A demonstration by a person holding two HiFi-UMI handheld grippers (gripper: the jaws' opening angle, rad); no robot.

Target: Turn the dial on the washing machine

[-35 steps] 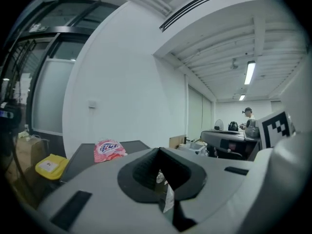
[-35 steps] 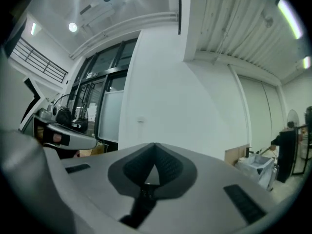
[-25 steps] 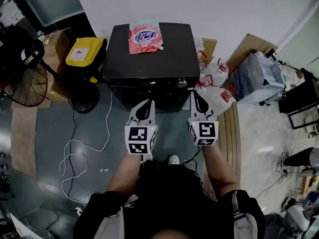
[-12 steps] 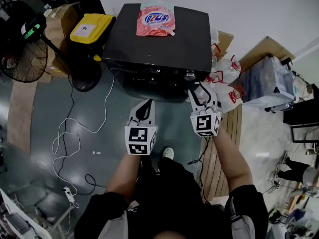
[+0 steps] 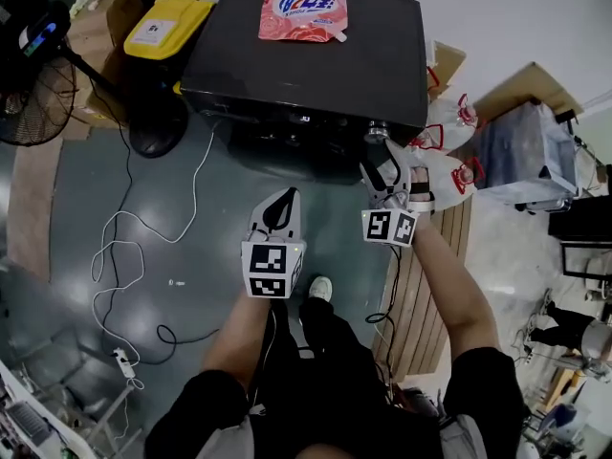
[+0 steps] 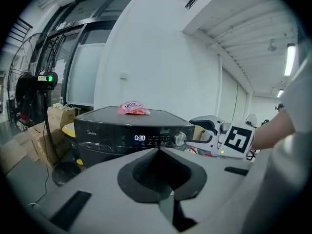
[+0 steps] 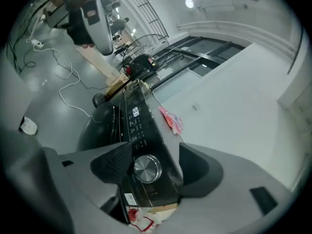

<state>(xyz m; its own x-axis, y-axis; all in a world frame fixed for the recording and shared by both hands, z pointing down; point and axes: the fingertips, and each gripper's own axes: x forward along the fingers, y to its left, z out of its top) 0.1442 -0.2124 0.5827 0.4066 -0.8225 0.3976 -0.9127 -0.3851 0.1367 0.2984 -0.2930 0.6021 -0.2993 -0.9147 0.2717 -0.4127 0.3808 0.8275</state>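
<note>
The right gripper [image 5: 382,173] is up at the front of the washing machine [image 5: 306,65], its 2 jaws opening. The silver dial [image 7: 147,168] sits in the gap between them, and neither pad presses on it. The dial is at the right end of the dark control panel, beside a lit display [image 6: 140,138] reading 0:30. The left gripper [image 5: 277,210] hangs back over the floor, well apart from the machine, with its jaws together on nothing. A pink detergent pouch [image 5: 302,6] lies on the machine's lid. A yellow bin [image 5: 163,27] stands just left of the machine, and a white cable [image 5: 124,247] trails across the grey floor.
</note>
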